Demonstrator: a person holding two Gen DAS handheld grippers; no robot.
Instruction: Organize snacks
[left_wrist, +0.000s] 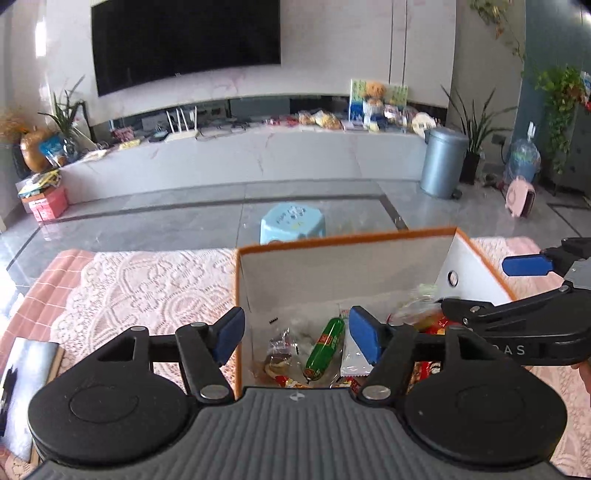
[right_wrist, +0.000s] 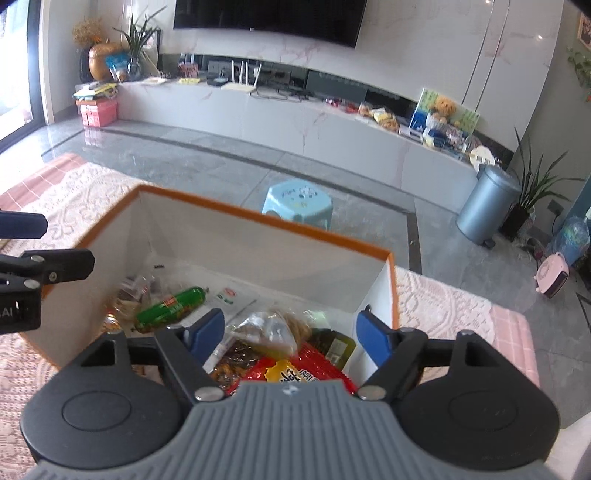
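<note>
An orange-rimmed white box (left_wrist: 343, 240) (right_wrist: 258, 218) stands on the lace-covered table, with snacks lying in it. A green sausage (left_wrist: 325, 347) (right_wrist: 171, 308) lies on its floor beside a small chocolate cake packet (left_wrist: 279, 356), a white sachet (left_wrist: 352, 360), a clear bag of brown snacks (right_wrist: 275, 326) and a red packet (right_wrist: 295, 373). My left gripper (left_wrist: 297, 338) hangs open over the box's left part, nothing between its pads. My right gripper (right_wrist: 291, 334) (left_wrist: 491, 284) is open above the right part, over the red packet, its pads touching nothing.
The table carries a pink checked cloth under white lace (left_wrist: 155, 280) (right_wrist: 443, 306). A grey notebook-like object (left_wrist: 29, 384) lies at the table's left edge. Beyond on the tiled floor stand a light-blue stool (left_wrist: 293, 223) (right_wrist: 301, 201) and a grey bin (left_wrist: 443, 162) (right_wrist: 487, 206).
</note>
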